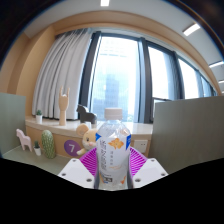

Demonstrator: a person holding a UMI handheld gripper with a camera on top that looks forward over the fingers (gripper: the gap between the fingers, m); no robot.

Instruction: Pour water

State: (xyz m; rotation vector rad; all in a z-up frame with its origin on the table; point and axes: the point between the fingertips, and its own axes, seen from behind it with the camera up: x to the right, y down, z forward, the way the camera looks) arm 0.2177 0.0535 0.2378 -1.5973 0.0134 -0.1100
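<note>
My gripper (112, 168) is shut on a clear plastic water bottle (113, 150) with a blue and orange label. The bottle stands upright between the two magenta pads (90, 160), which press on its sides. Its top (114, 127) reaches up just in front of the window sill. The bottle is held above the table level, and its base is hidden below the fingers.
A ledge (60, 135) runs under the tall windows (118, 80). On it stand a giraffe figure (63, 107), a black cat figure (88, 113), a plush bear (84, 135), a green cactus toy (49, 146) and a purple ball (71, 147). Grey partitions (185, 125) stand at both sides.
</note>
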